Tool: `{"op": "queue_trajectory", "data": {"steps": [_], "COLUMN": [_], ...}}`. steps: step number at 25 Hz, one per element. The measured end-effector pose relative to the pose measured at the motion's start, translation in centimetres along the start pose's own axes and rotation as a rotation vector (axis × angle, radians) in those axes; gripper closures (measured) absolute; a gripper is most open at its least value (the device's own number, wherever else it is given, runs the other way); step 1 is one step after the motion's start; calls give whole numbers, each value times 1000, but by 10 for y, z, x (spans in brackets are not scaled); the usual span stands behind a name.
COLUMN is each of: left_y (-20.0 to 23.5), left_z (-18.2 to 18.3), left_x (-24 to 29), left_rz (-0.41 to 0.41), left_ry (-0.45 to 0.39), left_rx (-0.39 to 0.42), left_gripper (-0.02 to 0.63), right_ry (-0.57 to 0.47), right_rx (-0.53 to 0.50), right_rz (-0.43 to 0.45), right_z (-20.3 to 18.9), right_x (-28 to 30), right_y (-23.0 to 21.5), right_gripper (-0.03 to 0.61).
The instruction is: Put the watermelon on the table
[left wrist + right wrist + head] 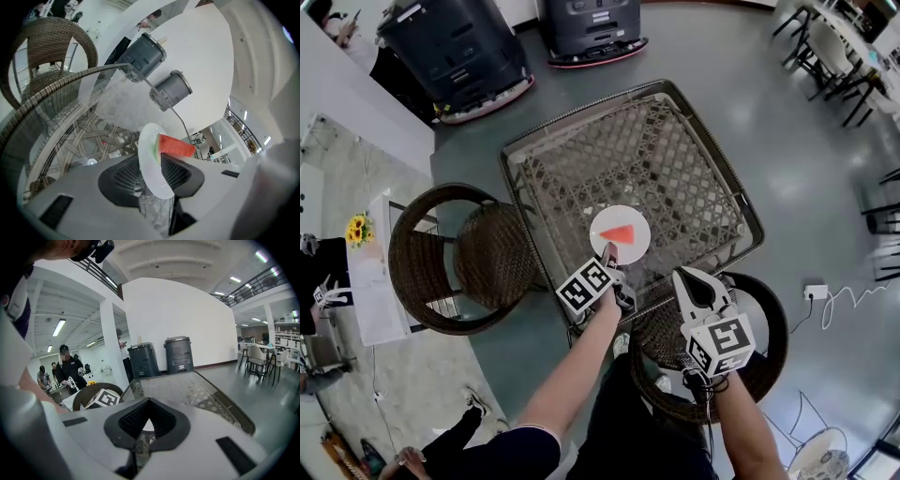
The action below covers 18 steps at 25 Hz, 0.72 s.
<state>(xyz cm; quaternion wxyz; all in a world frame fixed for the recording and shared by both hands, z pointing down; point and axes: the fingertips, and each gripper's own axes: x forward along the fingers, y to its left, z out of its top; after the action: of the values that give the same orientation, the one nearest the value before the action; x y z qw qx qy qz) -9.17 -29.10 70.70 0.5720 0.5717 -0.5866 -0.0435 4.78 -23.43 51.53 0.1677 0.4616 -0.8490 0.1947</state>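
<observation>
A red wedge of watermelon (619, 233) lies on a small white plate (638, 247) resting on the glass-topped wicker table (675, 141), near its front edge. My left gripper (609, 253) is at the plate's near rim. In the left gripper view the plate (151, 176) stands edge-on between the jaws, which are apart and wider than the rim, with the watermelon (176, 145) just beyond. My right gripper (692, 277) hovers at the table's front edge, right of the plate, shut and empty (149, 401).
One round wicker chair (459, 258) stands left of the table and another (755, 370) sits below my right gripper. Two dark grey machines (455, 56) (595, 28) are parked beyond the table. A counter with sunflowers (358, 228) and people are at the left. A plug and cable (816, 292) lie on the floor.
</observation>
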Motion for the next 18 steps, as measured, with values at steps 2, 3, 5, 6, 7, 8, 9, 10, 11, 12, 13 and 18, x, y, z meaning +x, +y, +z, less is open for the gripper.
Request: {"op": "queue_trajectory", "data": {"steps": [2, 3, 5, 6, 7, 8, 9, 10, 11, 12, 13, 18], "left_y": [-1, -2, -3, -4, -4, -4, -4, -5, -6, -7, -7, 1], "left_z": [0, 1, 4, 6, 7, 6, 6, 4, 3, 3, 2, 1], "left_x": [-1, -1, -2, -2, -2, -2, -2, -2, -2, -2, -2, -6], "left_rz": [8, 12, 24, 31, 38, 44, 46, 43, 34, 23, 16, 76], "left_ry": [-2, -6, -21, -28, -33, -36, -37, -38, -40, -39, -35, 7], "left_rx": [39, 62, 109, 133, 155, 173, 189, 201, 209, 215, 223, 364], "left_gripper": [474, 462, 425, 407, 393, 388, 388, 388, 388, 388, 388, 388], "right_ry": [0, -1, -3, -4, -5, -6, -6, -7, -8, -10, -11, -14], "right_rx": [0, 1, 1, 1, 1, 1, 1, 2, 2, 2, 2, 3], "right_rz": [-1, 0, 0, 0, 0, -1, -2, -3, -3, -3, -2, 1], "right_z": [0, 0, 1, 1, 1, 1, 0, -1, -1, -1, 0, 3], "right_x": [-1, -1, -2, -2, -3, -4, -5, -6, -7, -7, -7, -6], "right_y": [0, 1, 3, 3, 3, 3, 3, 3, 3, 4, 5, 7], "right_gripper": [577, 577, 577, 577, 577, 577, 577, 577, 577, 577, 577, 577]}}
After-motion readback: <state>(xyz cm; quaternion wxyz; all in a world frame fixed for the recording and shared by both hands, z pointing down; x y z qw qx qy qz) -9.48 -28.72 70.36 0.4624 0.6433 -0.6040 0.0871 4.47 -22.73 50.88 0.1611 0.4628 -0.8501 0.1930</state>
